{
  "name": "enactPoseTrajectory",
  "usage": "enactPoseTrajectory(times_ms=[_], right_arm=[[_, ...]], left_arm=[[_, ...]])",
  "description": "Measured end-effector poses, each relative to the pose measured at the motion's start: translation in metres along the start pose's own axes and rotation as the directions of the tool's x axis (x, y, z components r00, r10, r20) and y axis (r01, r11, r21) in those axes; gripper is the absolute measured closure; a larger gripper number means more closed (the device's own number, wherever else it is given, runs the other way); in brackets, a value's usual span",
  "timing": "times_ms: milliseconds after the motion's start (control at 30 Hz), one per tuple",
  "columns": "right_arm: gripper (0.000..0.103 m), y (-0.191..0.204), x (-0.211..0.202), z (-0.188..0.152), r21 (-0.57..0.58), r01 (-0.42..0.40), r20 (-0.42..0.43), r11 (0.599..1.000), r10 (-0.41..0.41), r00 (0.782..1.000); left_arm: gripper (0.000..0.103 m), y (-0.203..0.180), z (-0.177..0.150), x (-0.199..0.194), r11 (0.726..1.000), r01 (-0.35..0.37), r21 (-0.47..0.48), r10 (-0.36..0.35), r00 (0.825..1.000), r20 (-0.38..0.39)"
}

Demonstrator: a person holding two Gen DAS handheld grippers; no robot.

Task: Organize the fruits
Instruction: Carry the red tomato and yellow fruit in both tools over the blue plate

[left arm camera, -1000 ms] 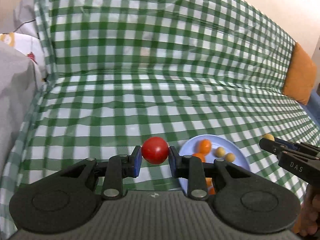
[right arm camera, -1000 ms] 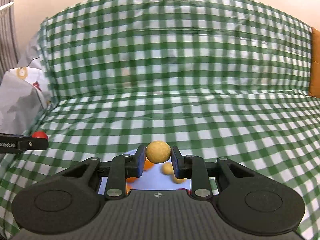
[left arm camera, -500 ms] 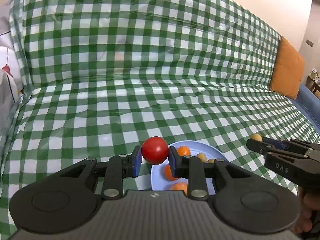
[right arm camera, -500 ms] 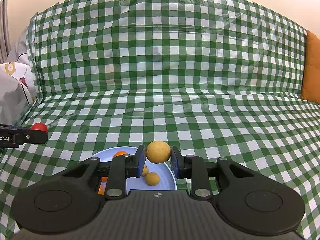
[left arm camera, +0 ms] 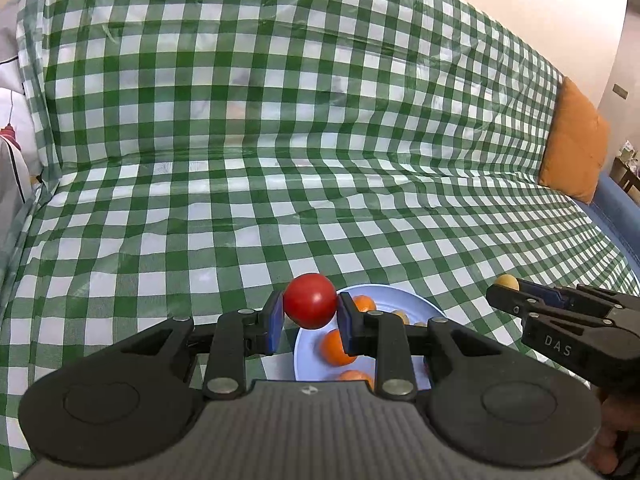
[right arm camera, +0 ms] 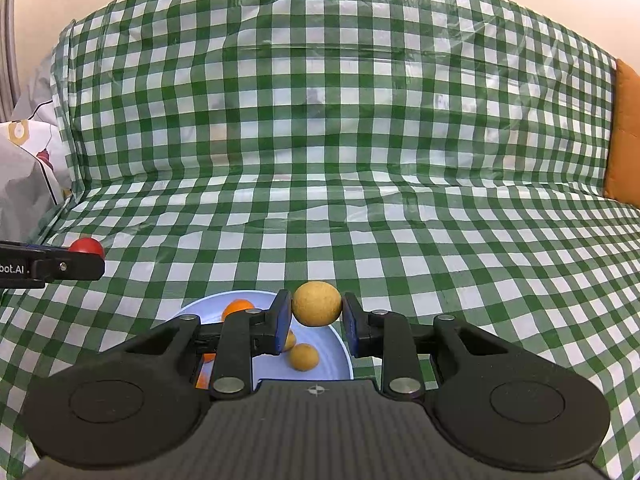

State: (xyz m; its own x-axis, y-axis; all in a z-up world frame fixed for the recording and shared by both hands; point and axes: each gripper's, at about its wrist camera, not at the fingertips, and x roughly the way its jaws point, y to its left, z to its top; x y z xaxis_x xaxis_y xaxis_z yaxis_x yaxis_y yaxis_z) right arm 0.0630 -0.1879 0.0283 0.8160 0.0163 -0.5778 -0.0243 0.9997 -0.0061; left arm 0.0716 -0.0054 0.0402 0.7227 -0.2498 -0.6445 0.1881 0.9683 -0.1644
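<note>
Both grippers are drifting leftward over the sofa since a second ago, so the pale blue plate (left arm camera: 400,294) is now sitting under and just right of the left gripper (left arm camera: 310,312), where earlier it was lying well to the right. That gripper's jaws are pinching a smooth, glossy red tomato (left arm camera: 310,306) between their blue pads, up in the air above the plate's left rim. The right gripper (right arm camera: 316,312) is clamping a round, matte, tan fruit (right arm camera: 317,304) with a finely pitted skin, hanging over the plate's (right arm camera: 332,356) far right edge. On the plate, a similar tan ball (right arm camera: 304,357) and an orange citrus fruit (right arm camera: 238,306) are resting; more orange pieces are showing, partly hidden by the gripper. A shiny, wrinkled plastic cloth (right arm camera: 400,160) in green-and-white check is covering the sofa's seat and back. An orange cushion (left arm camera: 572,144) is leaning at the right end, below a cream wall.
</note>
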Motion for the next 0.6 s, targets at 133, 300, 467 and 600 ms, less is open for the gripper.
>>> enactPoseTrajectory(times_ms=[133, 300, 467, 600], right_arm=[[0.074, -0.0014, 0.0012, 0.0008, -0.005, -0.004, -0.002, 1.000, 0.004, 1.000], [0.074, -0.0030, 0.0030, 0.0008, -0.006, -0.005, -0.007, 1.000, 0.005, 1.000], [0.074, -0.0014, 0.0058, 0.0009, -0.010, -0.009, -0.011, 1.000, 0.009, 1.000], [0.074, 0.0010, 0.0085, 0.0015, -0.012, -0.010, -0.013, 1.000, 0.010, 1.000]], left_arm=[[0.072, 0.0006, -0.0006, 0.0004, 1.000, 0.000, -0.003, 0.000, 1.000, -0.002], [0.072, 0.0010, -0.0006, 0.0004, 1.000, 0.001, -0.005, -0.001, 1.000, -0.003], [0.072, 0.0010, -0.0008, 0.0004, 1.000, 0.002, -0.007, -0.002, 1.000, -0.005], [0.072, 0.0008, -0.0006, 0.0007, 1.000, 0.004, -0.005, -0.004, 1.000, -0.004]])
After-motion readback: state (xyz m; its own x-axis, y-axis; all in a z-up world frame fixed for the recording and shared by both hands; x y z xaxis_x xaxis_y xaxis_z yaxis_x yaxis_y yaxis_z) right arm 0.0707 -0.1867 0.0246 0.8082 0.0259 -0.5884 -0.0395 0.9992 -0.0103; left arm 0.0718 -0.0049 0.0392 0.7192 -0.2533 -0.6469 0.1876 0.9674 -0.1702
